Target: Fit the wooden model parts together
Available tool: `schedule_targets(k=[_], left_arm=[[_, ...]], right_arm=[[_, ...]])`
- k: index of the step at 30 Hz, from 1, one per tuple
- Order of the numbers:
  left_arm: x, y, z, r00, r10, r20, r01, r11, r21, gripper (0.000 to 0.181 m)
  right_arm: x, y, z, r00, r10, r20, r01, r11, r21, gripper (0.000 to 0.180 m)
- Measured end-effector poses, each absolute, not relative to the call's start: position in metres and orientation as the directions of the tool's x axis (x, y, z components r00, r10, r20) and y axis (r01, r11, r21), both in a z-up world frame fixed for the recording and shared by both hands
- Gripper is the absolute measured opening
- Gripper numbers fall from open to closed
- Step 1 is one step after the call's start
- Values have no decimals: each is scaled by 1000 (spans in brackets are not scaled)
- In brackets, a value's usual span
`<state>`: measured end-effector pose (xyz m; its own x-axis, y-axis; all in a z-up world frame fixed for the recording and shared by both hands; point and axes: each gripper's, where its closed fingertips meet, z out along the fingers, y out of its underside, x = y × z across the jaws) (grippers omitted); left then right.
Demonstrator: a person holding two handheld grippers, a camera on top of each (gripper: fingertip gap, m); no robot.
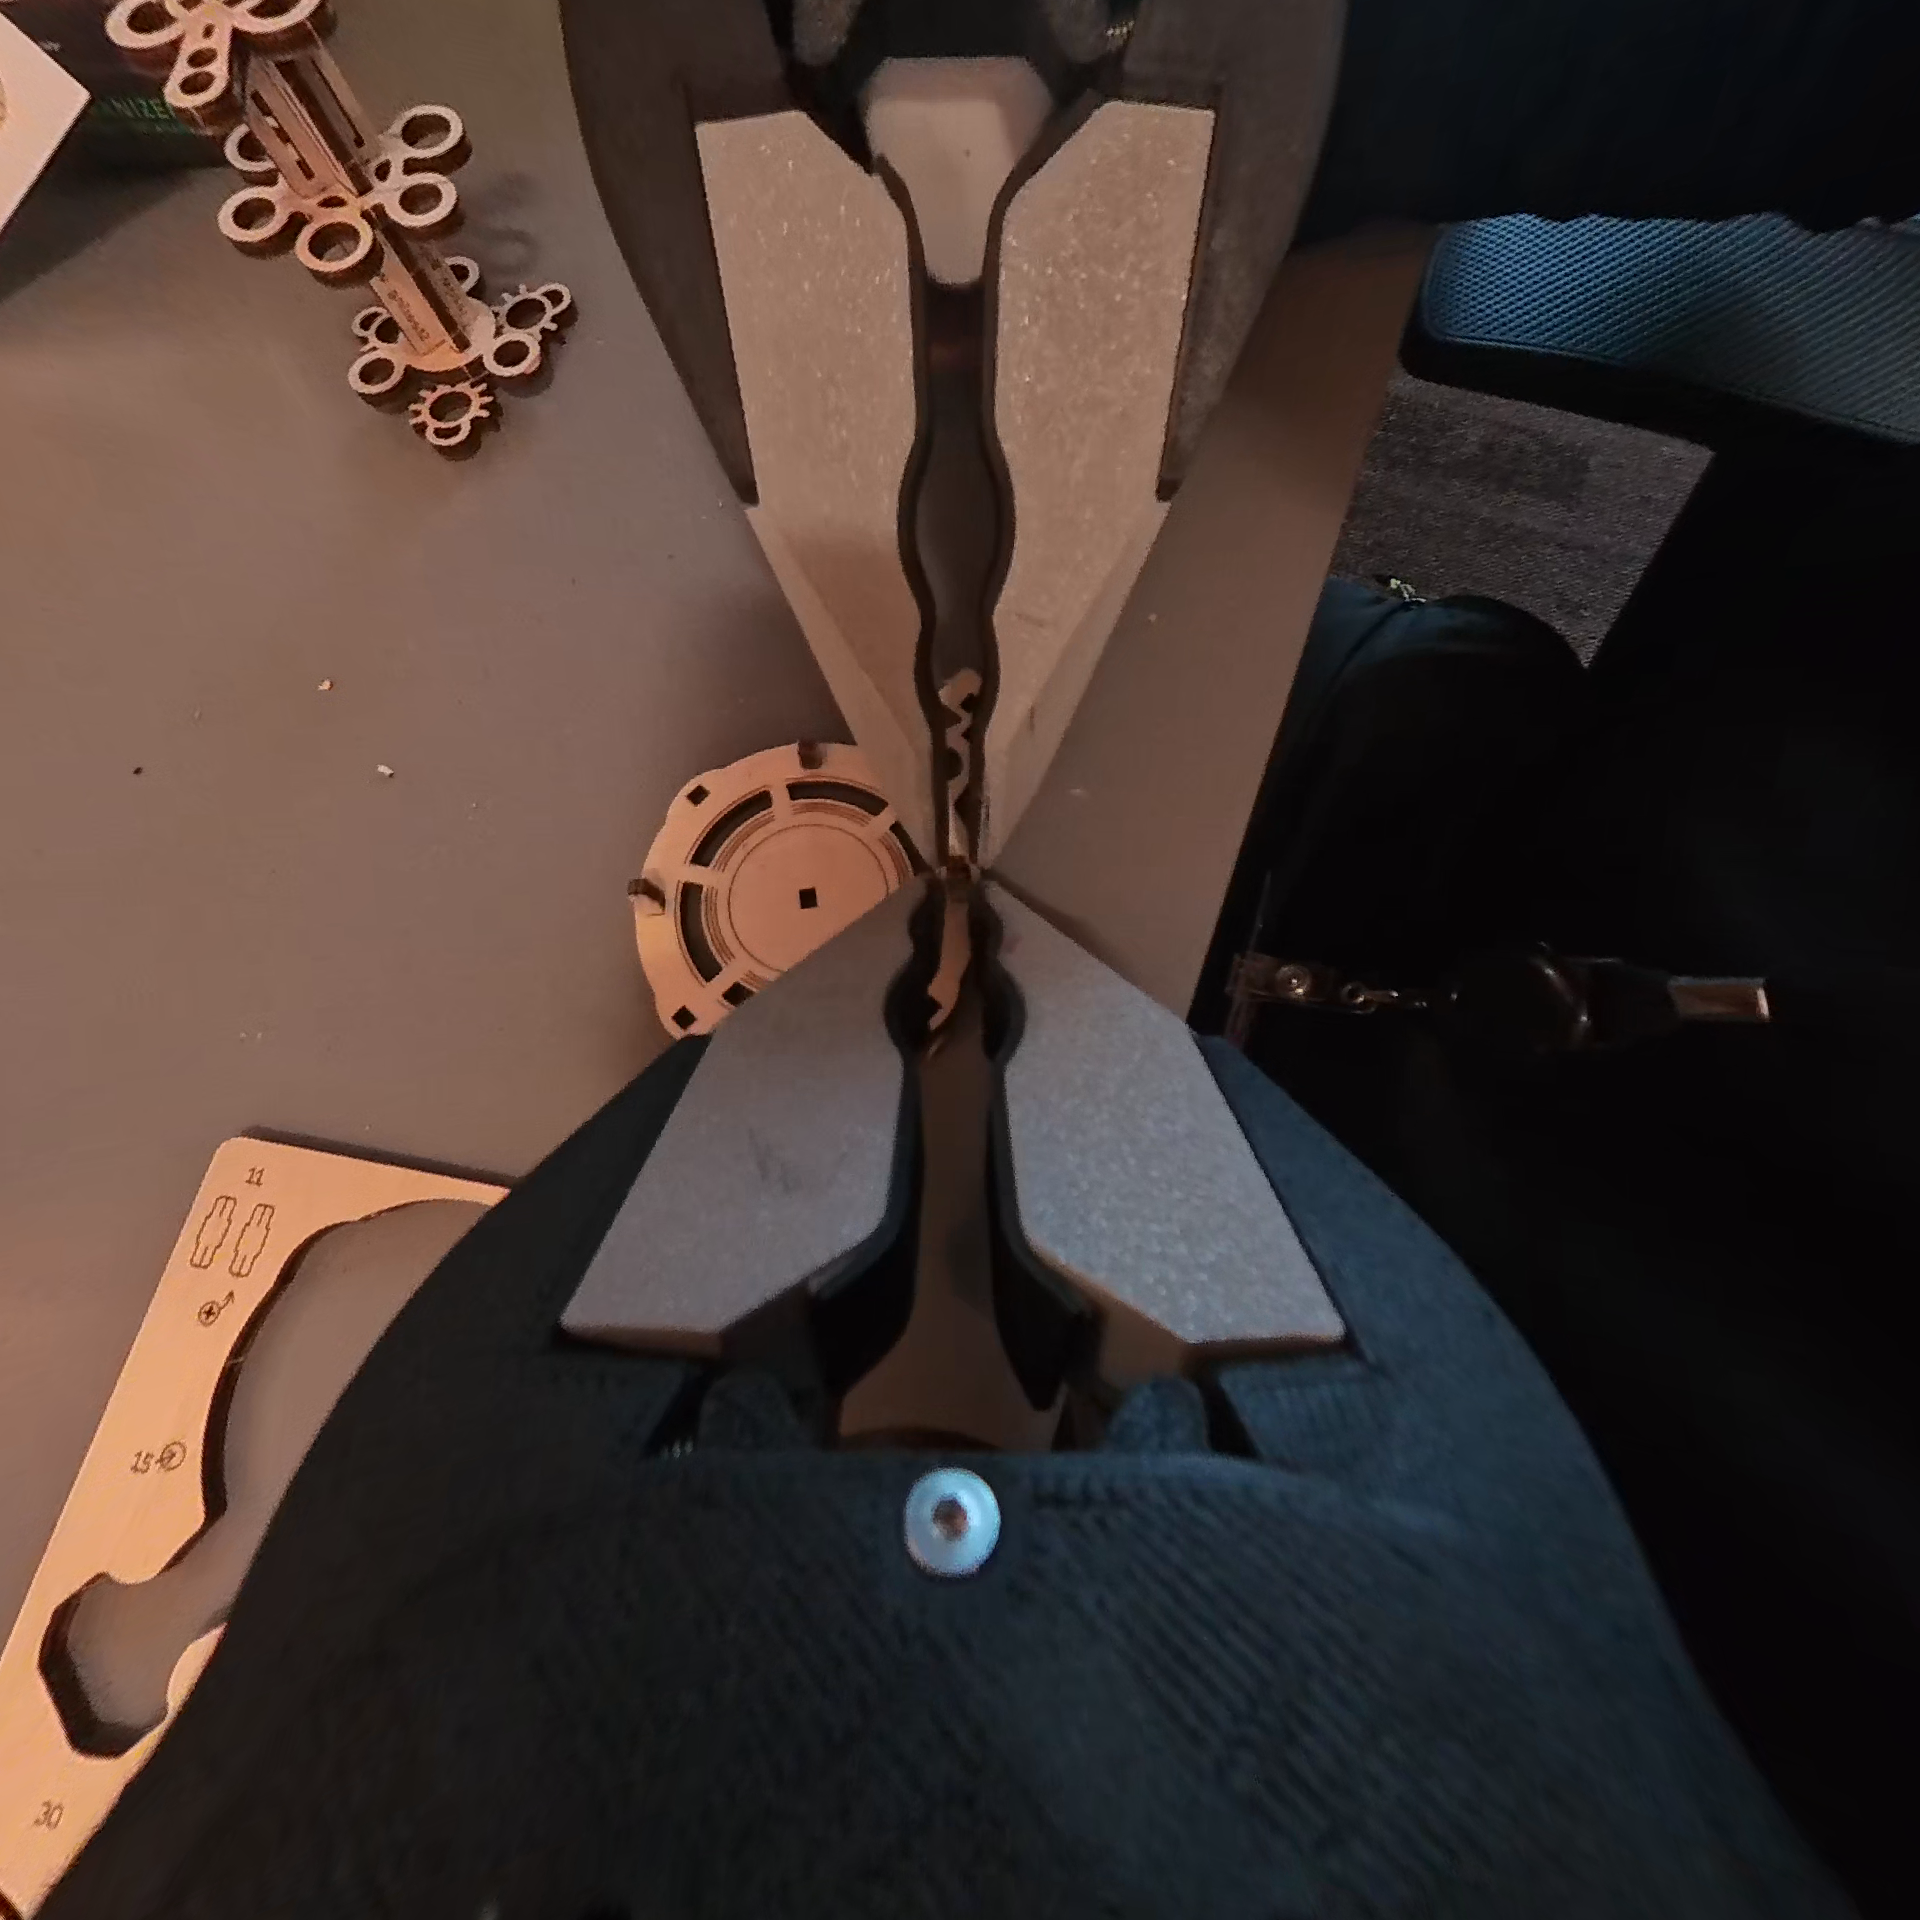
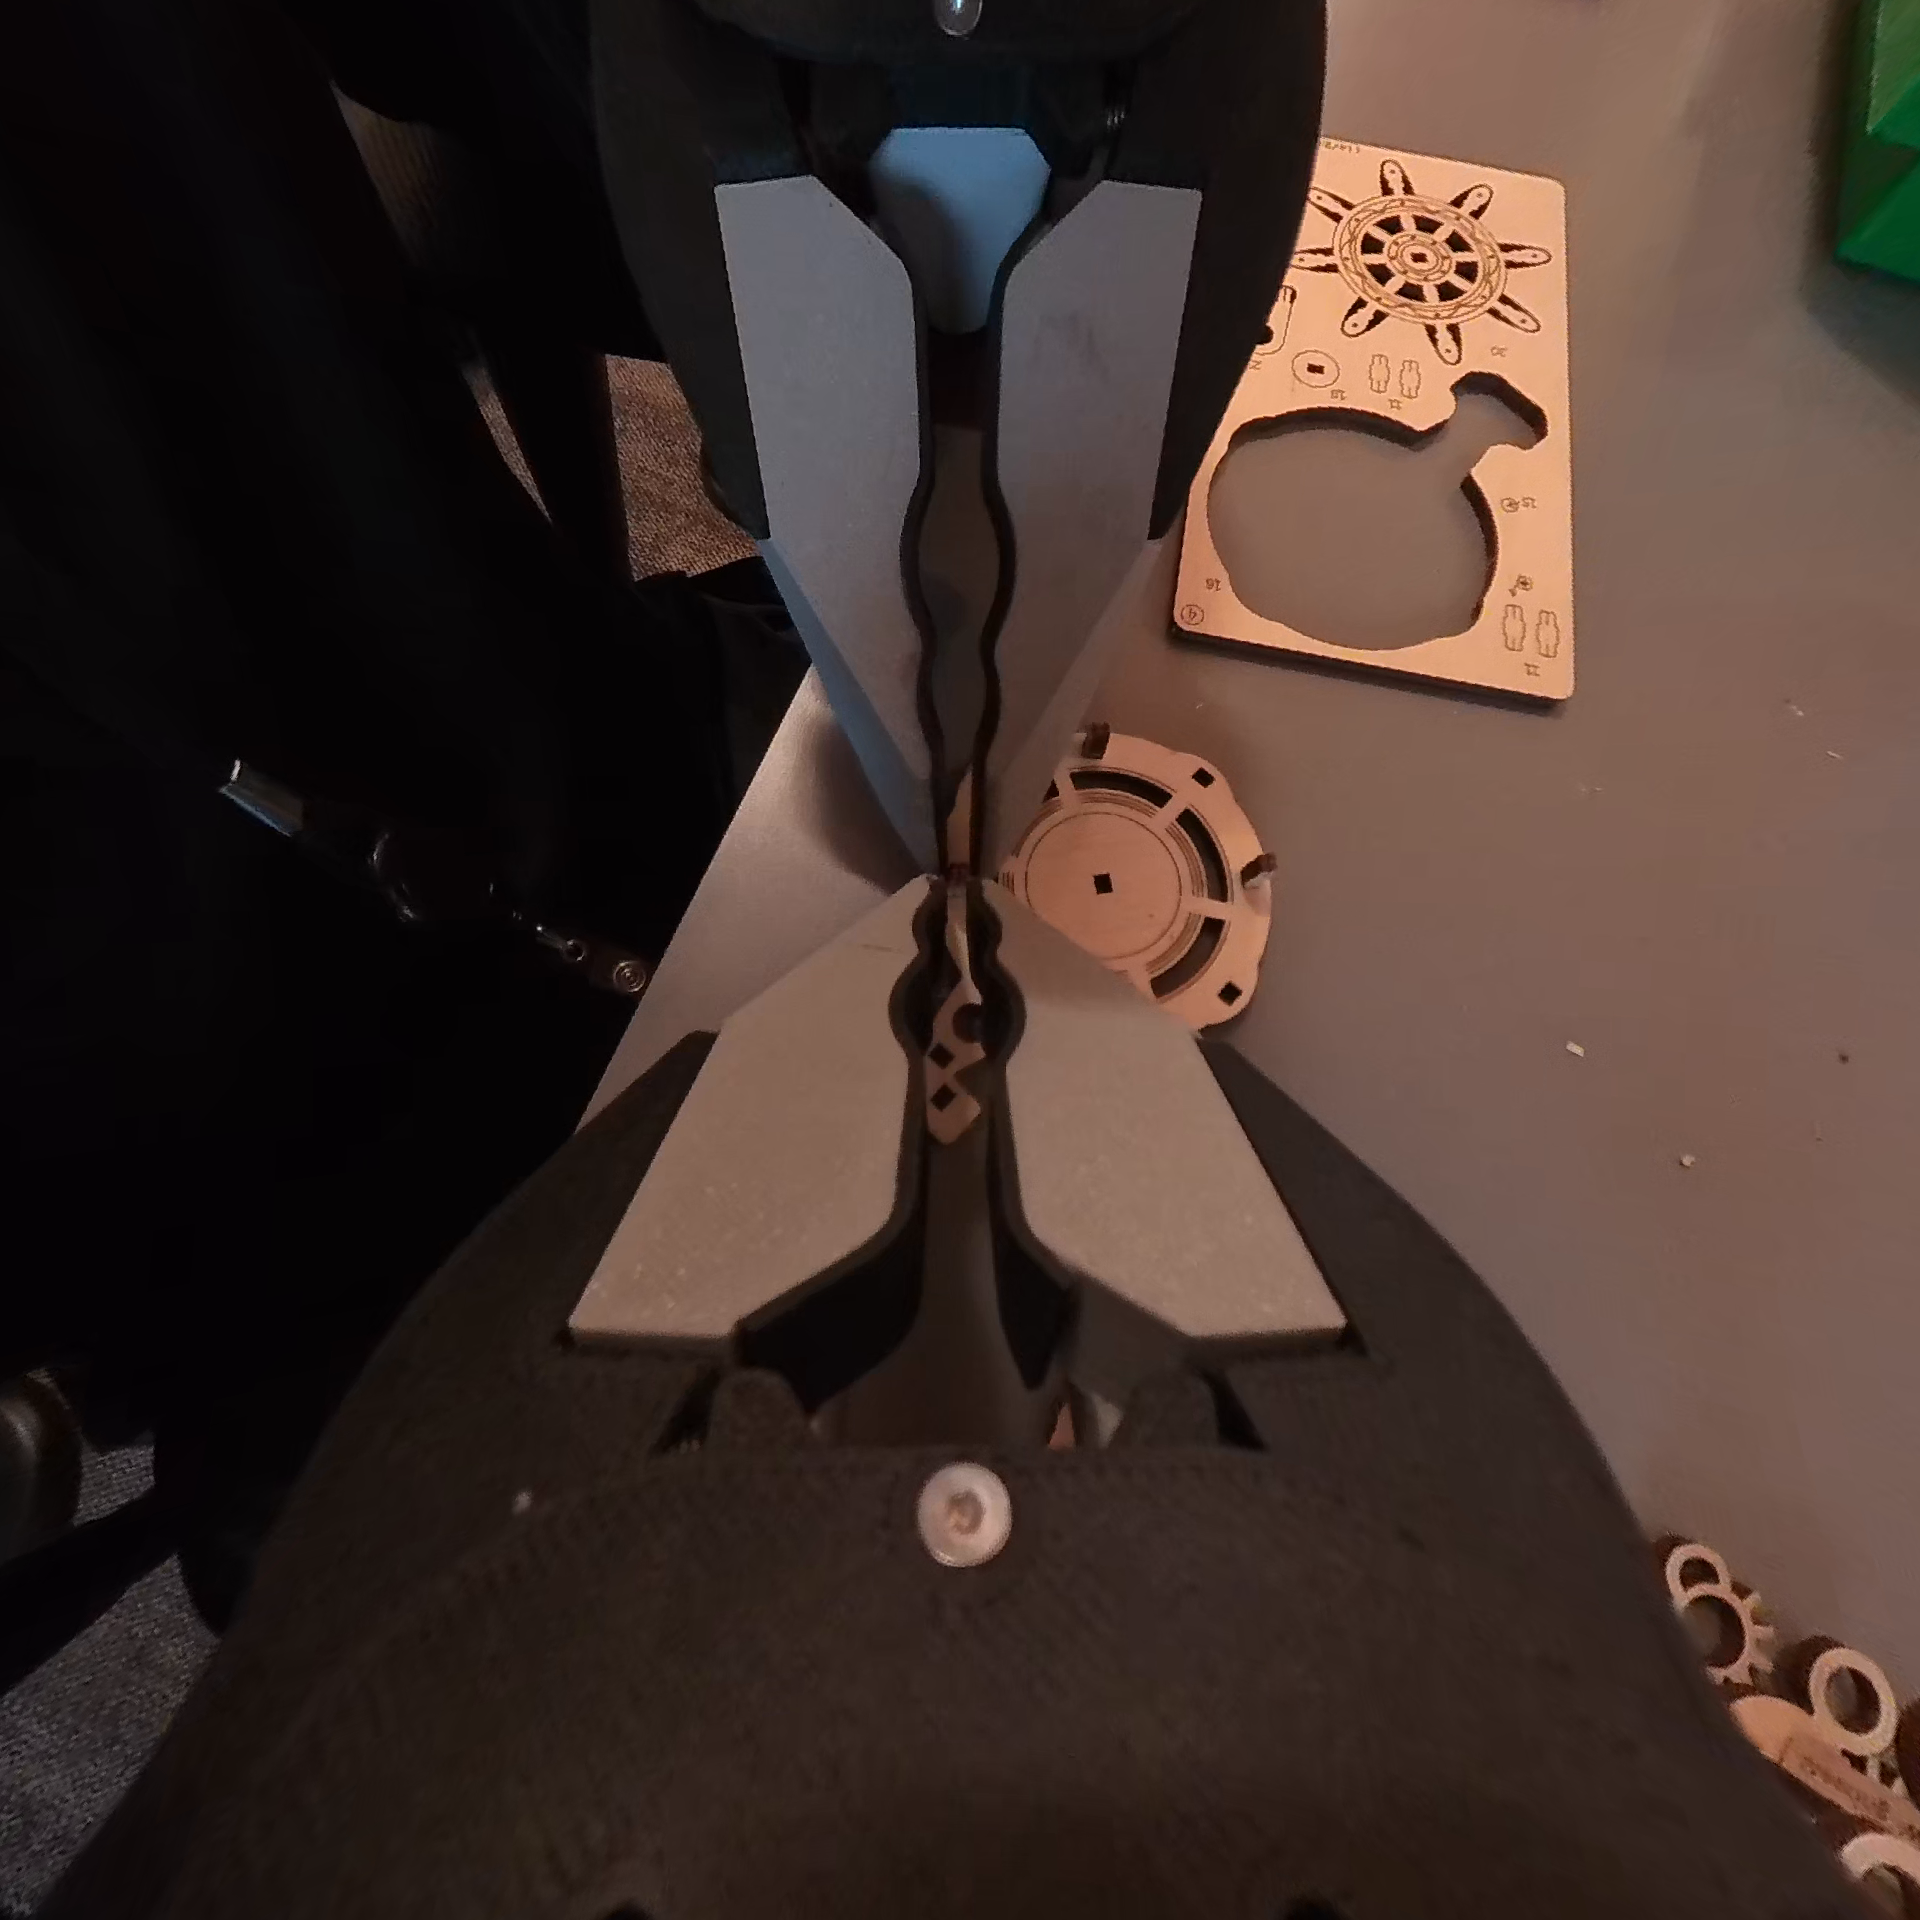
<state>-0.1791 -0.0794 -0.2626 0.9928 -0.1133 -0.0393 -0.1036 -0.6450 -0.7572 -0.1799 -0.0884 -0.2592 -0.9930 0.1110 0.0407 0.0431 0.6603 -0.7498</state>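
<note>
Where the grey counter (image 1: 312, 644) meets its near edge, both tongs face each other tip to tip, above the edge and beside a dark bag on the floor.

Punched sheet (image 2: 1382, 457): lies flat, well clear of the work, large cut-out empty, wheel part not yet pressed out.

Round wooden disc (image 1: 769, 894): flat on the counter just beside the meeting tips, slotted rim, small pegs standing on its edge.

Ring-studded sub-assembly (image 1: 343, 208): upright, far corner, untouched.

Left tongs (image 1: 951, 883): closed down, a thin wooden strip pinched on edge between the pads. Right tongs (image 2: 956, 883): likewise closed on a small pierced wooden piece (image 2: 951, 1081) with diamond holes. Whether these are two parts or one shared part, cannot tell; the contact point is tiny and shadowed.

Judged step: mating tab to slot in mid-air.

Risks: thin ply held edge-on may twist and snap if the tips push off-axis; a slip drops the piece over the counter edge.
</note>
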Motion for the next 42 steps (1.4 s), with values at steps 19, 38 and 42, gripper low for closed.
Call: schedule_targets(k=[19,38,42], left_arm=[[-176,-81,-258,992,-125,22,-61,-628,-775,5],[-179,-82,-257,994,-109,20,-52,-619,-783,0],[-178,-83,-257,993,-116,10,-64,-619,-783,0]], right_arm=[[-178,-91,-260,-994,98,38,37,664,-747,0],[-180,-91,-261,-992,121,30,62,689,-722,0],[-178,-92,-261,-992,125,1,87,693,-715,0]])
